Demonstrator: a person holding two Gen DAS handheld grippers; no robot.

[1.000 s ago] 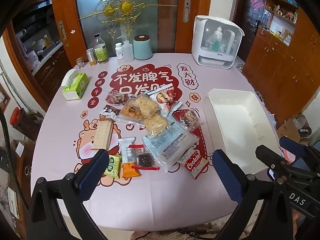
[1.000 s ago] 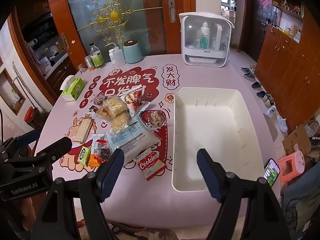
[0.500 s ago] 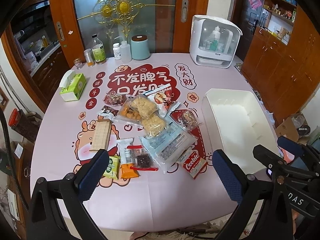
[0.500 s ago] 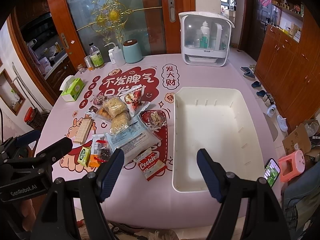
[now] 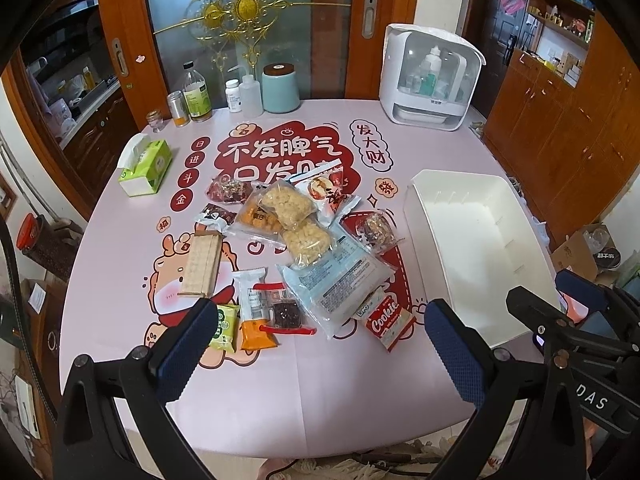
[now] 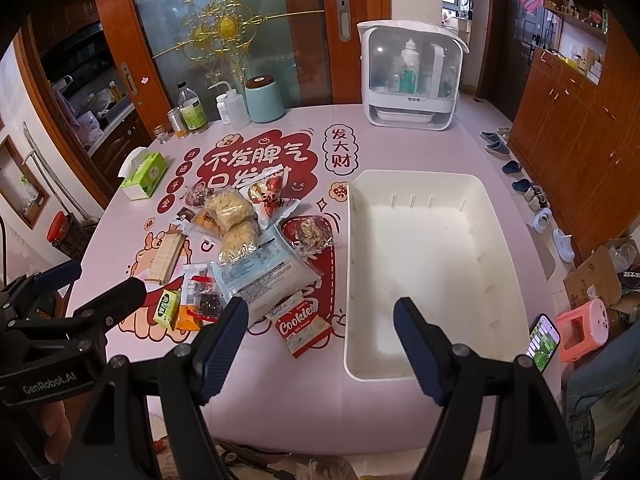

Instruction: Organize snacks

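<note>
A green tissue box (image 5: pixel 146 167) sits at the far left of the pink tabletop (image 5: pixel 320 380), with bottles and a pale blue canister (image 5: pixel 281 89) behind it. The left hand-held gripper (image 5: pixel 320 344) hovers over the near edge with its blue pads spread wide and nothing between them. Beyond it lies the heap of snacks (image 5: pixel 296 248): a long wafer pack (image 5: pixel 200 263), a small green packet (image 5: pixel 223 327) and an orange one (image 5: pixel 256 330) nearest, two puffed rice cakes in the middle, a big clear-and-blue bag (image 5: pixel 336 284), and a red Cookies packet (image 6: pixel 305 327) at the heap's right edge. Just right of the heap stands the empty white bin (image 6: pixel 496 248), close to the Cookies packet but not touching it. The right hand-held gripper (image 6: pixel 320 340) is also spread and holds nothing, one pad over the snacks' edge, the other over the bin's near end. A white cabinet (image 6: pixel 412 76) stands at the back.
</note>
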